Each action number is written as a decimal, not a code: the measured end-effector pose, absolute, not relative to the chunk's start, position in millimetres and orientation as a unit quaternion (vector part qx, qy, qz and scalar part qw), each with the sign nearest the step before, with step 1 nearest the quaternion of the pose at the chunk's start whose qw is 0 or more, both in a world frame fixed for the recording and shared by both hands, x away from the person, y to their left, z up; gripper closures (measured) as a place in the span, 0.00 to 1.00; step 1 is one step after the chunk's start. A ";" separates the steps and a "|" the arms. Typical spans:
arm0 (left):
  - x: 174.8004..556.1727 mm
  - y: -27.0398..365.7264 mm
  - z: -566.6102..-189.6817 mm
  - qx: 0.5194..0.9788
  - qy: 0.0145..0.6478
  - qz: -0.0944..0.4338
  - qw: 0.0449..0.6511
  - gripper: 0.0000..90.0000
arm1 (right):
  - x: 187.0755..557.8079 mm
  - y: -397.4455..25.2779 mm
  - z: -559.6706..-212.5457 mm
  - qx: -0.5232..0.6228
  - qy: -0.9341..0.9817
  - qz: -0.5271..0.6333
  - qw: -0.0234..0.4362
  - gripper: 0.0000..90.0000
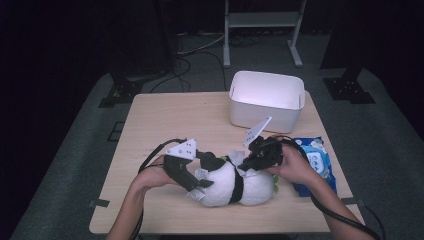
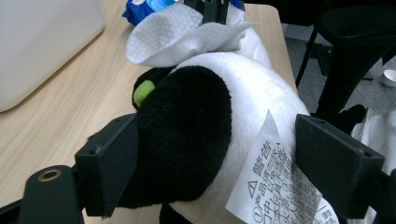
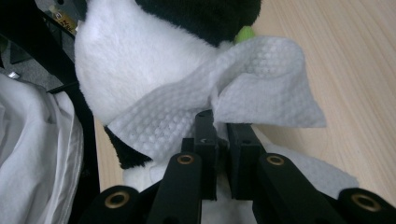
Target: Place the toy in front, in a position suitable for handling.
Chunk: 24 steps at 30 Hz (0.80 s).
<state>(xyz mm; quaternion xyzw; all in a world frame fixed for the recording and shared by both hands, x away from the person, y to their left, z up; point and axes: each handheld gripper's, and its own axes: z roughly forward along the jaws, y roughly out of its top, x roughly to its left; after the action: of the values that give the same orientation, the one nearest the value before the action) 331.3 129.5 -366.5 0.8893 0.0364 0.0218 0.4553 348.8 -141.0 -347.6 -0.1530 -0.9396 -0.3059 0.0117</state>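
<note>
A black-and-white plush panda (image 1: 235,184) is lying on its side at the near middle of the wooden table (image 1: 165,120), and a white embossed wet wipe (image 3: 224,100) is being pressed against its white fur beside a small green patch (image 2: 144,91). The toy is looking soft and light; its pile is likely to give under any pressure, so it is probably needing a steady hold while the wipe is working on it. A printed paper tag (image 2: 275,184) is hanging off its body (flimsy, and a poor place to take hold). The black limb and the plump body beside it are seeming the better purchase, since the stuffing there is thick enough to fill a grasp.

The left gripper (image 2: 217,161) is bracketing exactly that part: its jaws are standing wide apart, one against the black fur and the other by the tag, and whether they are truly pinching is hard to judge. The right gripper (image 3: 217,140) is clamping its jaws tight on a bunched fold of the wipe, which is thin, limp and likely damp, so it may slip or tear if dragged hard.

Farther out, a blue wet-wipe packet (image 1: 316,162) is lying just right of the toy, and a white plastic bin (image 1: 266,100) is standing at the far edge.
</note>
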 end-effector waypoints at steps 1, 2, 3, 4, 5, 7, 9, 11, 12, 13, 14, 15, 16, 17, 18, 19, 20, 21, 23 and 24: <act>331.1 129.3 -366.6 0.889 0.036 0.022 0.456 0.17 | 348.2 -142.4 -347.8 -0.153 -0.939 -0.307 0.012 0.92; 330.9 129.2 -366.4 0.889 0.034 0.022 0.456 0.17 | 347.9 -143.6 -347.8 -0.153 -0.939 -0.308 0.011 0.92; 330.9 129.6 -365.8 0.890 0.033 0.022 0.455 0.17 | 347.0 -145.3 -347.5 -0.154 -0.938 -0.309 0.012 0.92; 330.7 130.4 -364.9 0.889 0.036 0.022 0.456 0.17 | 346.7 -146.7 -347.7 -0.155 -0.938 -0.310 0.011 0.92; 330.7 131.1 -364.3 0.889 0.039 0.024 0.456 0.17 | 346.5 -148.5 -348.3 -0.156 -0.938 -0.310 0.010 0.92; 331.8 132.9 -364.3 0.896 0.047 0.028 0.440 0.15 | 346.5 -152.1 -348.5 -0.162 -0.937 -0.310 0.004 0.92; 333.4 132.9 -368.4 0.900 0.054 0.025 0.431 0.13 | 348.3 -155.9 -348.9 -0.168 -0.935 -0.311 0.003 0.92; 335.3 131.3 -374.3 0.900 0.059 0.009 0.432 0.13 | 349.9 -159.0 -349.2 -0.174 -0.935 -0.310 0.001 0.92; 336.6 129.9 -377.1 0.899 0.063 0.001 0.433 0.13 | 350.6 -160.1 -349.5 -0.174 -0.934 -0.312 0.001 0.92; 337.5 129.0 -378.8 0.899 0.064 -0.004 0.434 0.13 | 350.9 -161.9 -349.7 -0.176 -0.933 -0.313 0.002 0.92; 337.9 127.7 -381.0 0.898 0.063 -0.010 0.435 0.12 | 350.8 -163.1 -349.8 -0.178 -0.933 -0.313 0.002 0.92; 338.5 126.5 -383.7 0.900 0.062 -0.015 0.431 0.12 | 351.0 -164.7 -350.3 -0.178 -0.932 -0.315 0.001 0.92; 338.7 124.2 -387.5 0.902 0.066 -0.021 0.427 0.12 | 350.9 -166.2 -350.7 -0.182 -0.931 -0.317 0.002 0.92; 339.0 122.3 -390.6 0.905 0.066 -0.024 0.420 0.10 | 351.5 -168.0 -351.2 -0.181 -0.931 -0.318 0.000 0.92; 339.3 119.2 -395.9 0.908 0.070 -0.032 0.412 0.10 | 351.6 -169.2 -351.3 -0.183 -0.930 -0.318 0.000 0.92; 340.5 117.1 -399.6 0.909 0.070 -0.035 0.408 0.10 | 351.4 -170.4 -351.6 -0.188 -0.929 -0.320 0.002 0.92; 341.7 115.1 -403.0 0.909 0.072 -0.039 0.409 0.09 | 352.0 -171.6 -352.0 -0.185 -0.929 -0.321 0.001 0.92; 343.1 113.4 -406.6 0.908 0.076 -0.046 0.410 0.08 | 351.7 -172.0 -352.1 -0.186 -0.928 -0.321 0.001 0.92; 344.0 112.6 -408.8 0.906 0.079 -0.050 0.412 0.07 | 350.9 -171.9 -352.1 -0.188 -0.928 -0.322 0.002 0.92; 345.3 112.3 -411.0 0.905 0.079 -0.055 0.414 0.07 | 350.3 -172.2 -352.3 -0.188 -0.927 -0.325 0.002 0.92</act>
<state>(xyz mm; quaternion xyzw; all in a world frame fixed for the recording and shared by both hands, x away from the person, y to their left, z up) 345.3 112.3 -411.0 0.9052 0.0788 -0.0548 0.4141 350.3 -172.2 -352.3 -0.1878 -0.9270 -0.3247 0.0021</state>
